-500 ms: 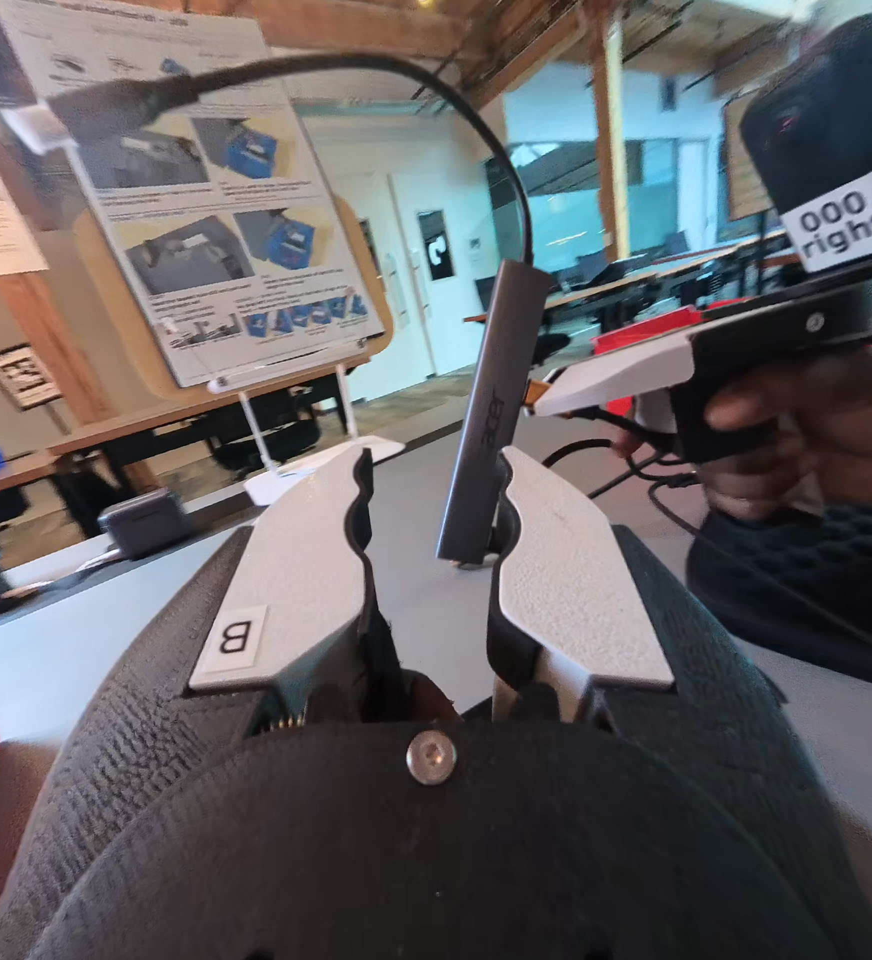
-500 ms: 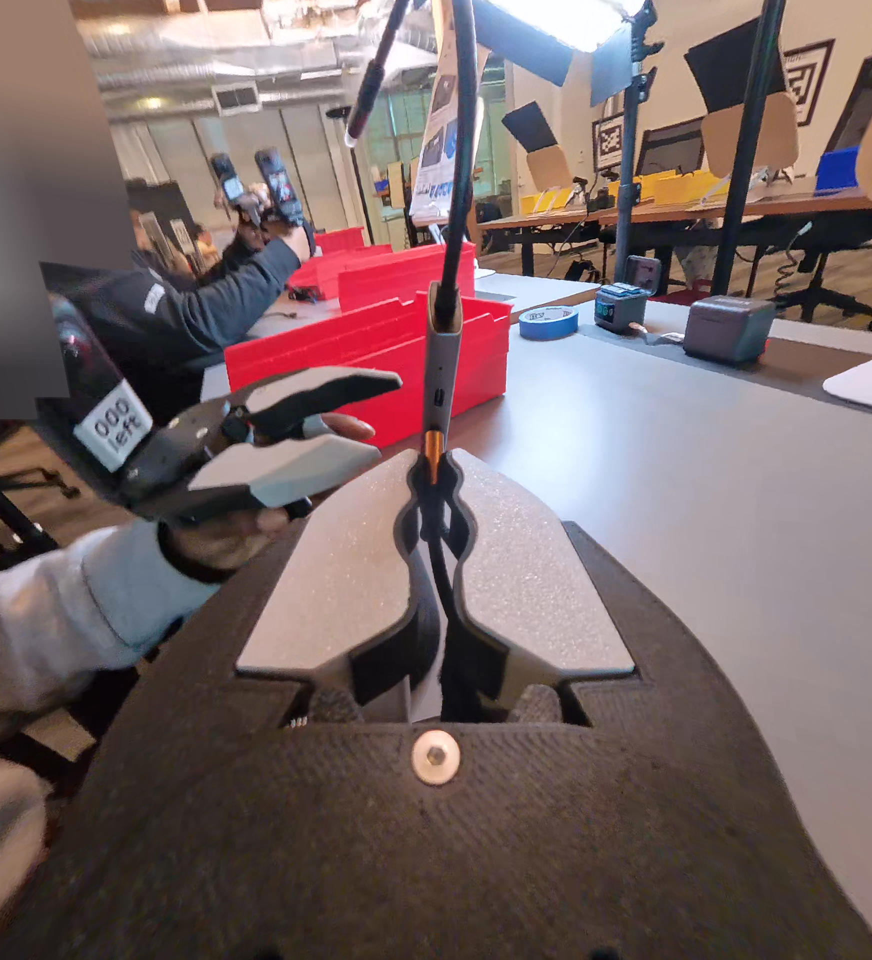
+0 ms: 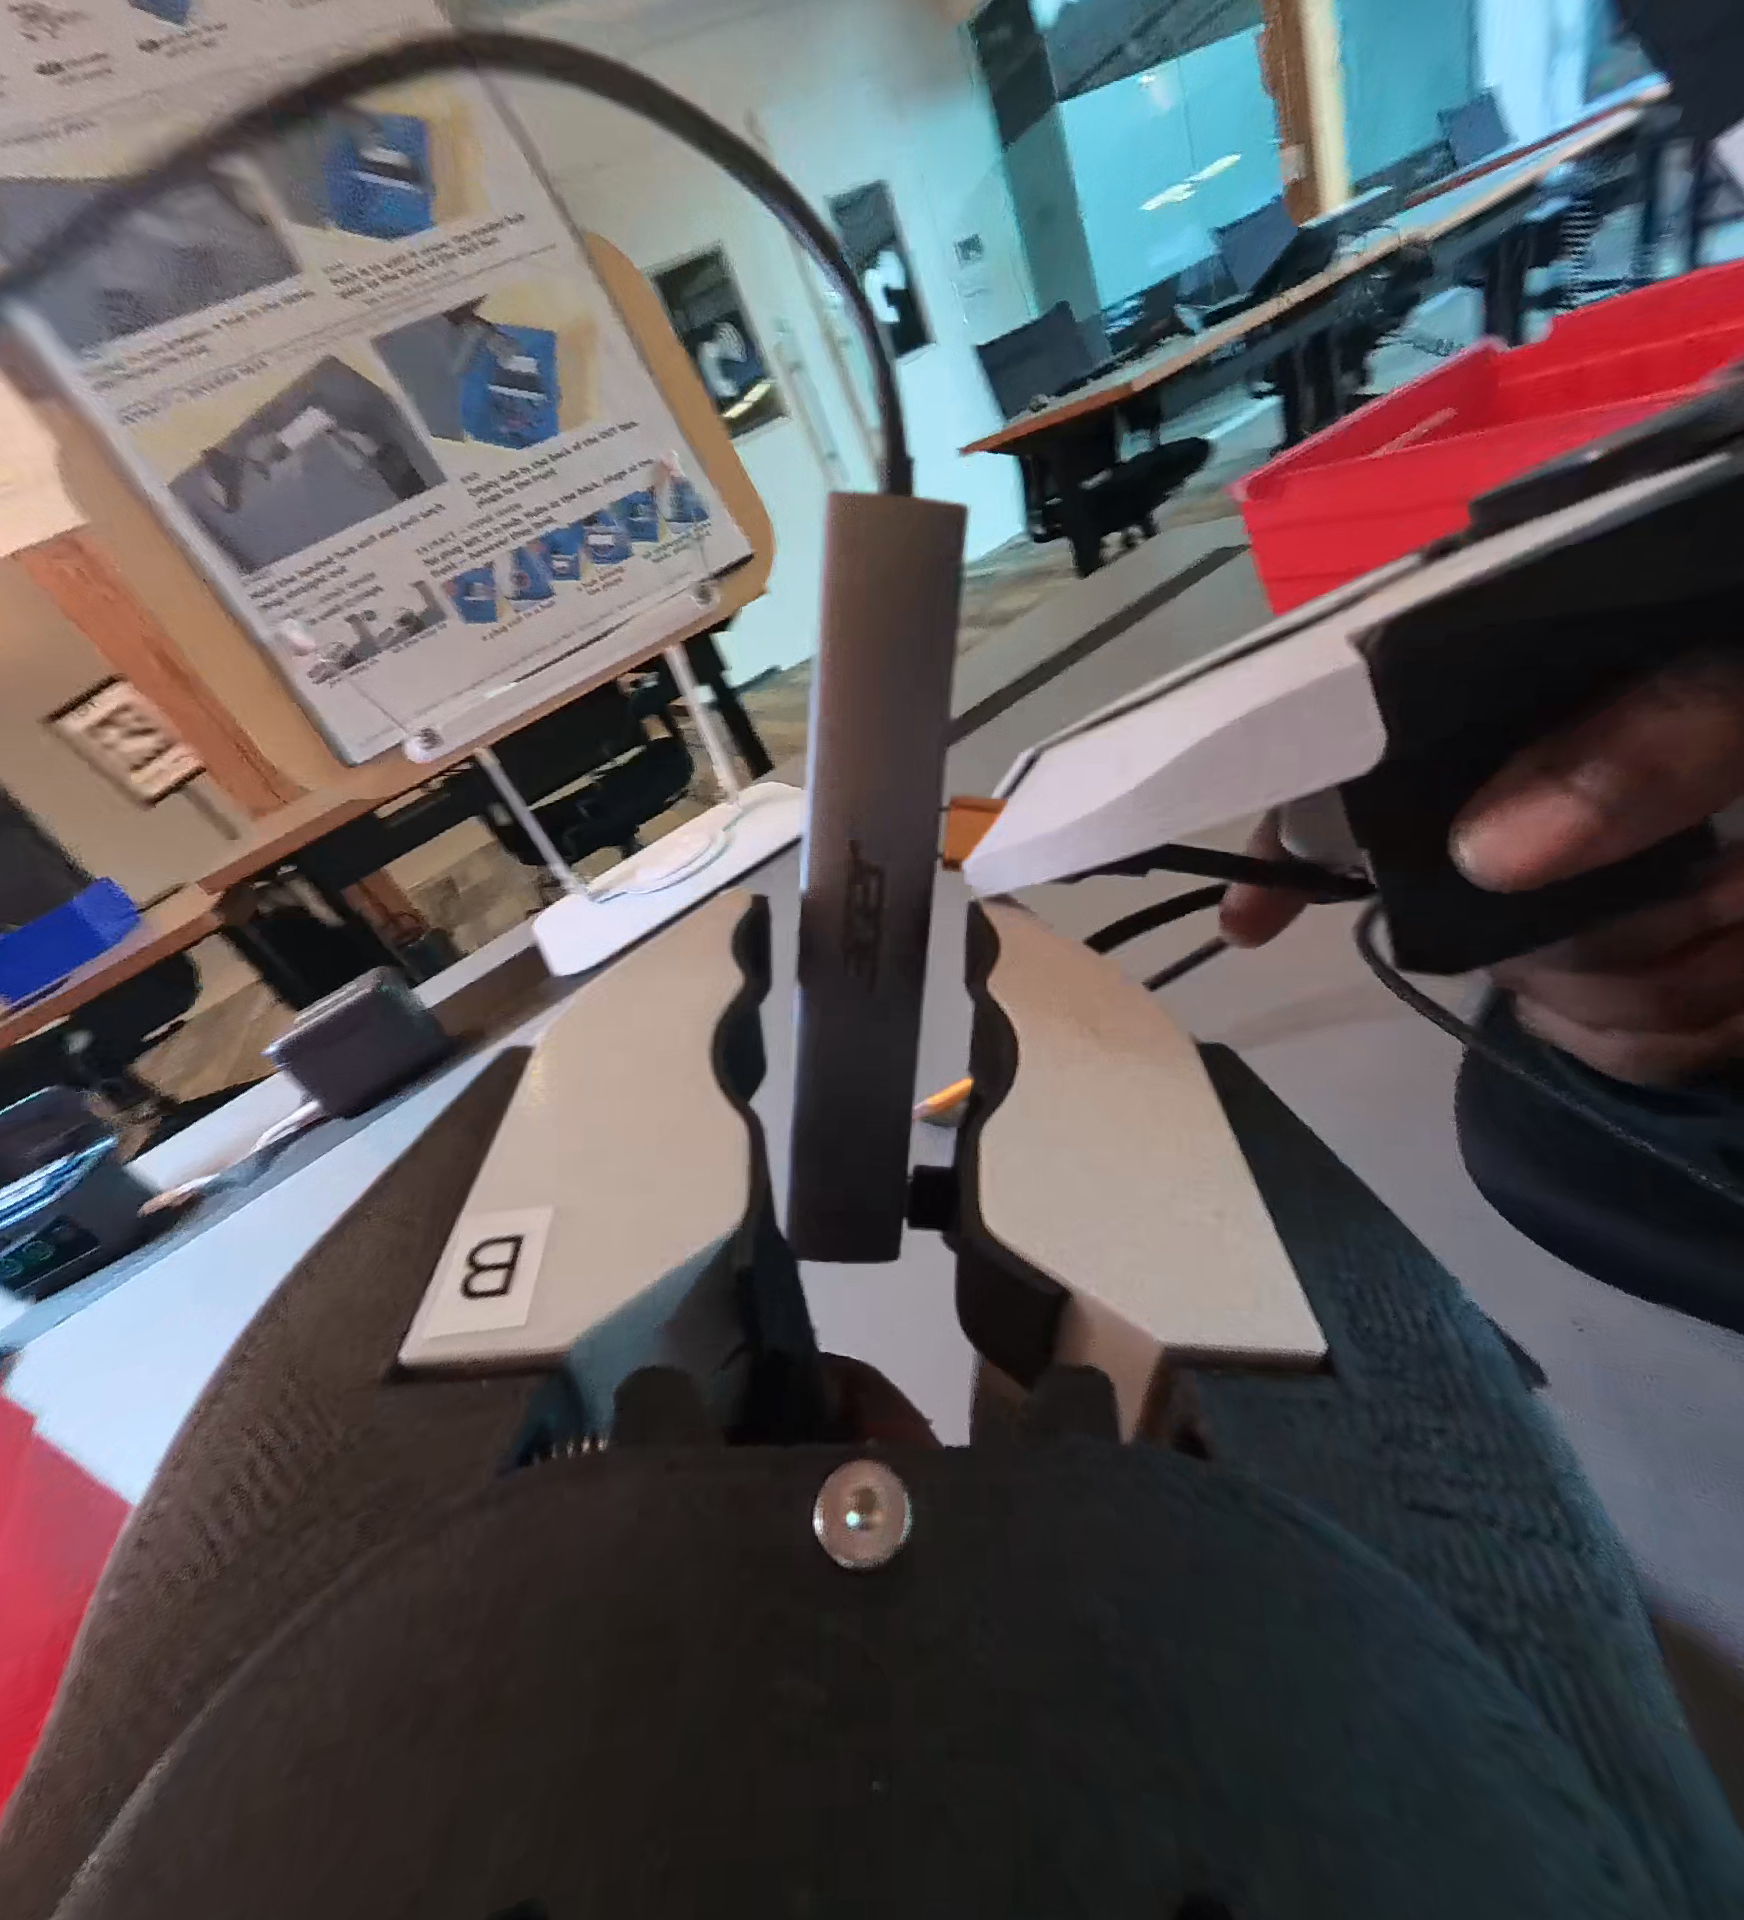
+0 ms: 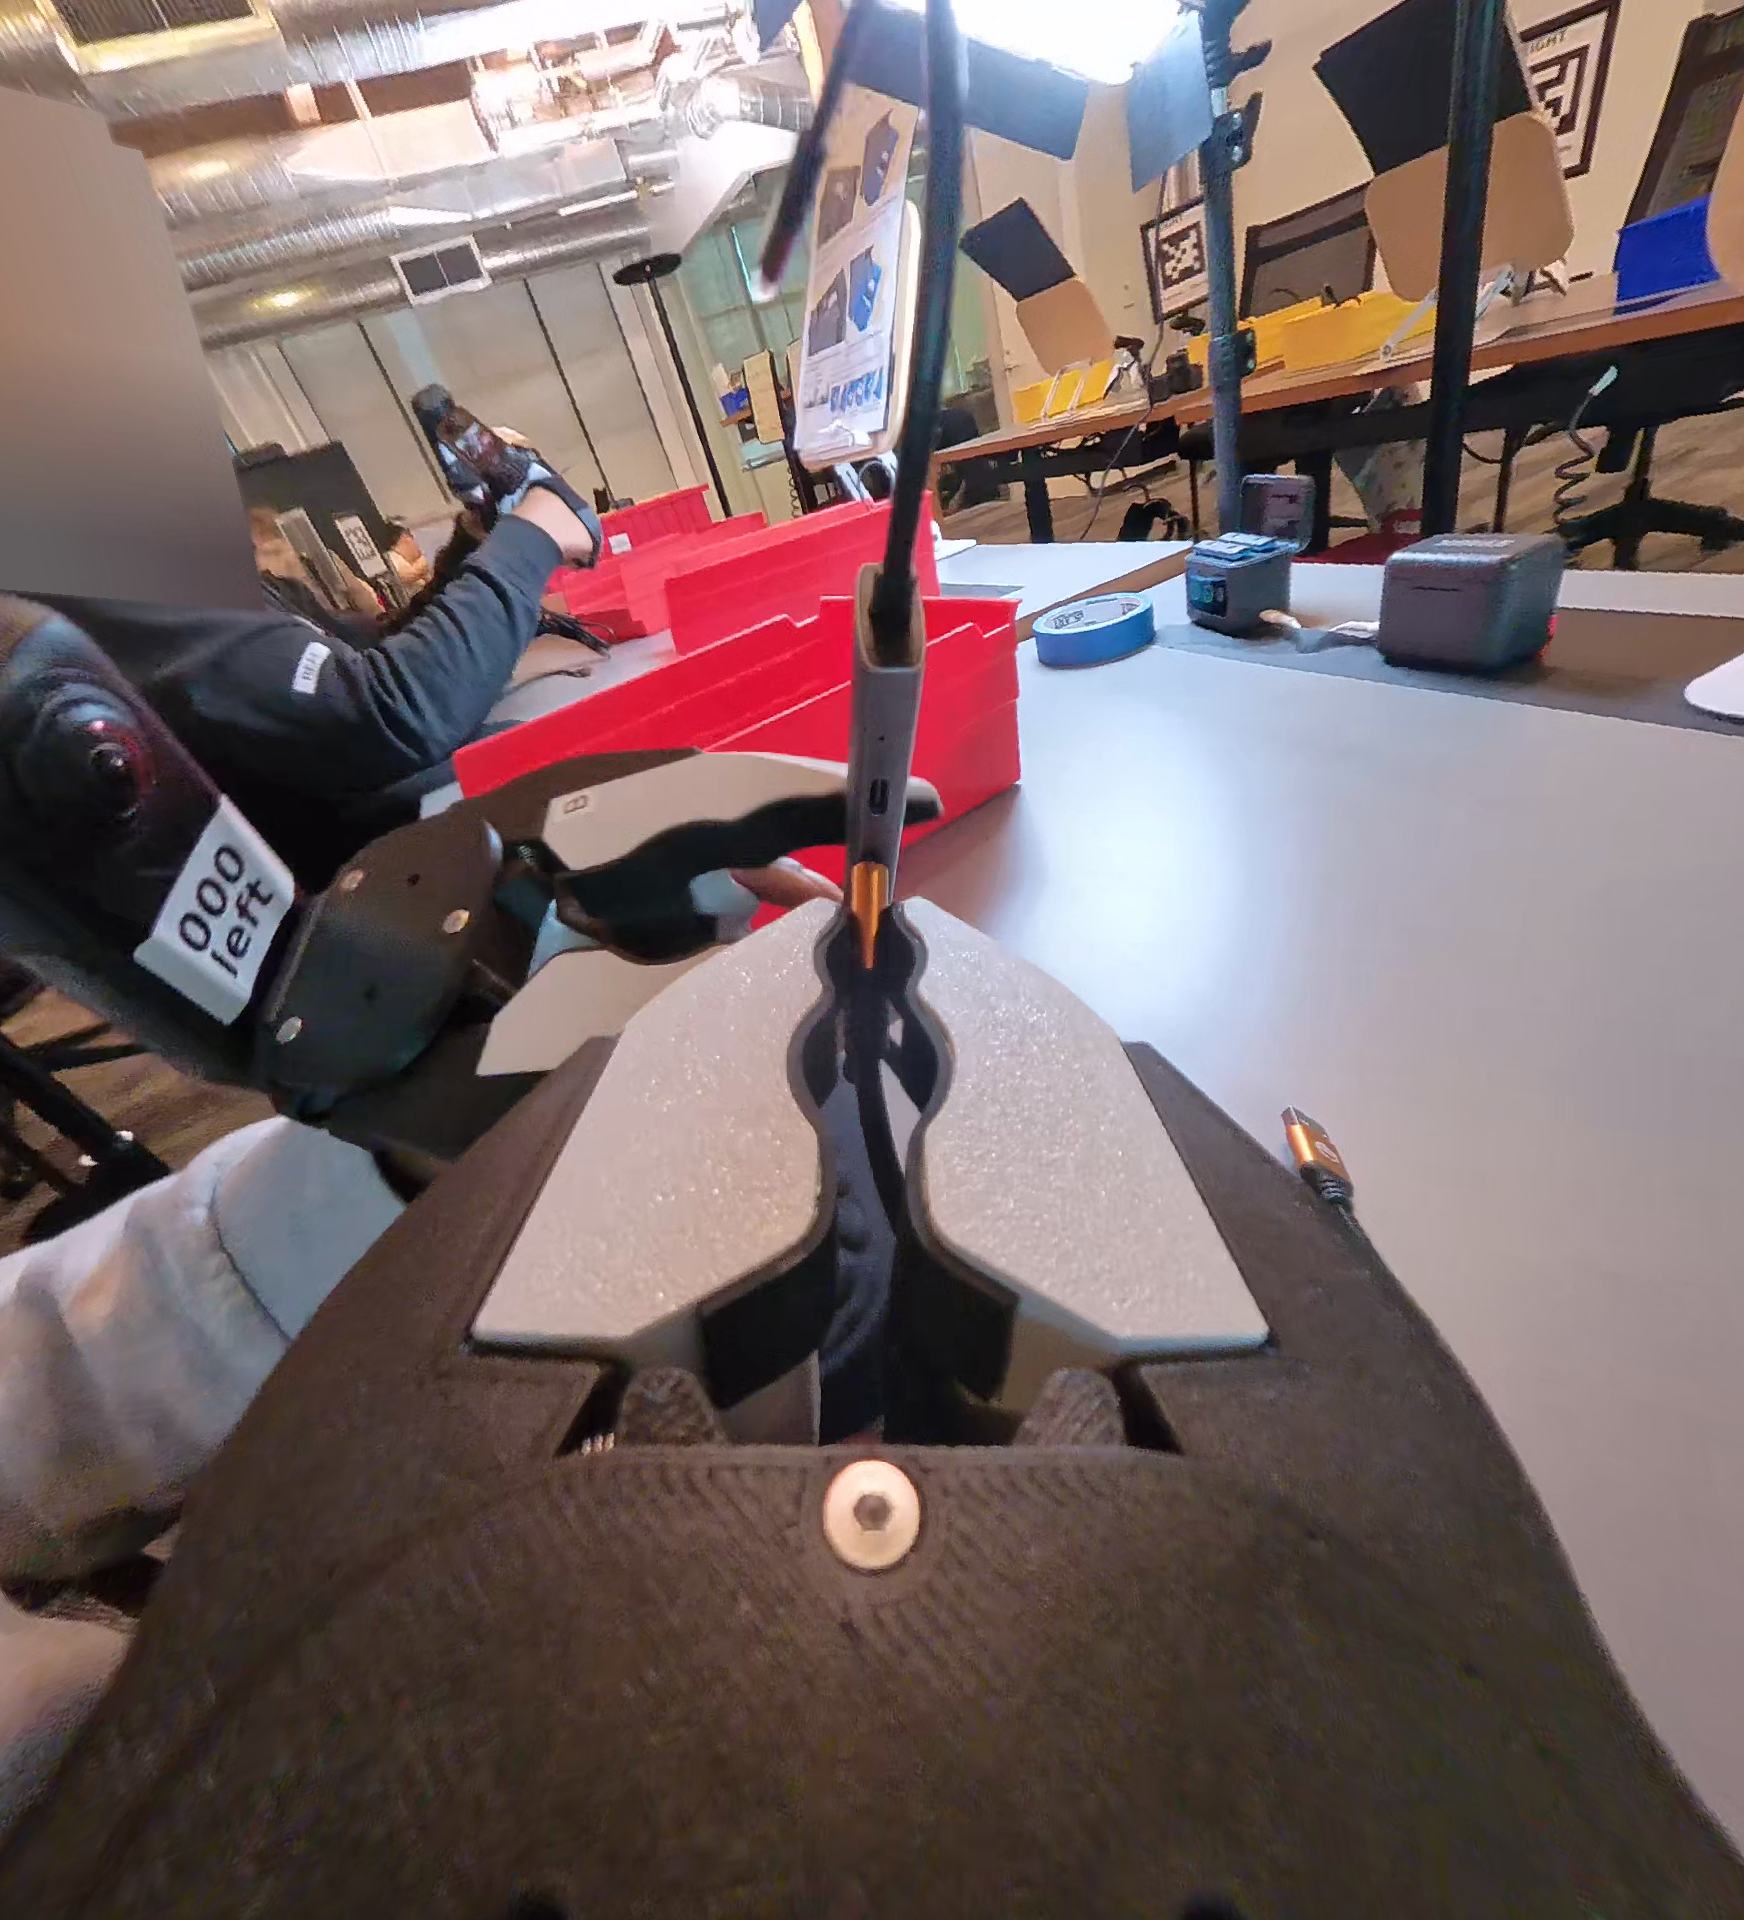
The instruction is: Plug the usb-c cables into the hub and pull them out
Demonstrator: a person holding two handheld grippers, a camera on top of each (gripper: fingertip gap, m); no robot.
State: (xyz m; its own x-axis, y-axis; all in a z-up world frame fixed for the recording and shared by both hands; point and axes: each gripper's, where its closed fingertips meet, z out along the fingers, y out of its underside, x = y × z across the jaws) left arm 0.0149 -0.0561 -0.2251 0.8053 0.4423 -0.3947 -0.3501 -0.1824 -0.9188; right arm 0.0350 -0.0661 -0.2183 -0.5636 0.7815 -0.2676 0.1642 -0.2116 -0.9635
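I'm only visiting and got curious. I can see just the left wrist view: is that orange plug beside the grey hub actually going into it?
Observer: The right wrist view shows the orange plug with its tip meeting the hub's narrow edge, apparently seated there.
Operator: What is holding the plug?
Observer: The right gripper is shut on it, and its cable runs back between the fingers.
Operator: Is there another socket free?
Observer: Yes, an empty port sits on that same edge, just above the plug.
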